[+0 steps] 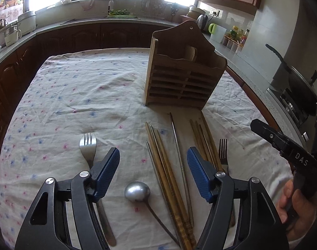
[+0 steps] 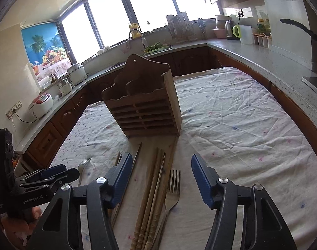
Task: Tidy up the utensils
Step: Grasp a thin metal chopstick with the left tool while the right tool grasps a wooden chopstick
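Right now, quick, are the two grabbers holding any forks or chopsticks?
Left gripper: open, holding nothing, above the spoon and chopsticks.
Right gripper: open, holding nothing, above a fork.

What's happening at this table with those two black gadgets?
A person holds a tool in each hand over cutlery laid on a cloth. The left tool hovers open above a spoon and chopsticks; the right tool is open over a fork. Nothing is gripped yet. The wooden holder stands behind.
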`<state>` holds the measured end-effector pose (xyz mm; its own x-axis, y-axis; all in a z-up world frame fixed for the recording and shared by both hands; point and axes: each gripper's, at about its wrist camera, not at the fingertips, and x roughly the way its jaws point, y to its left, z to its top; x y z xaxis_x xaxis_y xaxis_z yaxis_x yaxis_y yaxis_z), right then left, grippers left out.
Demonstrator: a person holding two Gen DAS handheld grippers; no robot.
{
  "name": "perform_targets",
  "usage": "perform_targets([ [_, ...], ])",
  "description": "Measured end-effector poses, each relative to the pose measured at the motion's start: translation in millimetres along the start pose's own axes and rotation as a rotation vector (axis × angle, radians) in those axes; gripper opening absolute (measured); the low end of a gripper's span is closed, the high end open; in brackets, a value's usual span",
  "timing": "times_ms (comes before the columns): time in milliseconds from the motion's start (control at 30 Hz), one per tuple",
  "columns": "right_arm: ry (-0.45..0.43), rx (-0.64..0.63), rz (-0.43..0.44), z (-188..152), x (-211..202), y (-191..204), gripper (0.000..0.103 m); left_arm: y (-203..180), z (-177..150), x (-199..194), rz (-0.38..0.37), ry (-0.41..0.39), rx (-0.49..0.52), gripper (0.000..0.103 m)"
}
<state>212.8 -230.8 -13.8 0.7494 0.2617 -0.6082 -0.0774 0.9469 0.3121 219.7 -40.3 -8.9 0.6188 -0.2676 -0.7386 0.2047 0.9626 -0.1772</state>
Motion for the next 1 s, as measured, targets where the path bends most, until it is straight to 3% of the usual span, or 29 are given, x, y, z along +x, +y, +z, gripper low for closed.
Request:
perform_targets([
  [267,0.164,0.056,0.024,16,73,-19,0.03,-21,24,56,-0.078,0.107,0.037,0.046],
  [433,0.233,0.066,0.029,16,105,-24,0.022,-25,32,86,-0.111,0.174,0.035,0.035],
  [500,0.246,0.065,0.027,16,112,-25,0.019,-25,34,96,-0.12,0.196,0.034,0.028],
  [667,0.266,0.044,0.015,17,124,-24,0.017,-27,38,117,-0.116,0.235,0.05,0.025],
  [767,0.273,0.013,0.0,19,129,-19,0.017,-30,40,120,-0.098,0.228,0.077,0.022],
  [867,0.275,-0.037,-0.031,20,132,-14,0.012,-32,40,123,-0.067,0.221,0.095,0.007],
  [1000,0.265,-0.093,-0.062,18,133,-8,0.008,-36,40,124,-0.051,0.207,0.127,0.006],
])
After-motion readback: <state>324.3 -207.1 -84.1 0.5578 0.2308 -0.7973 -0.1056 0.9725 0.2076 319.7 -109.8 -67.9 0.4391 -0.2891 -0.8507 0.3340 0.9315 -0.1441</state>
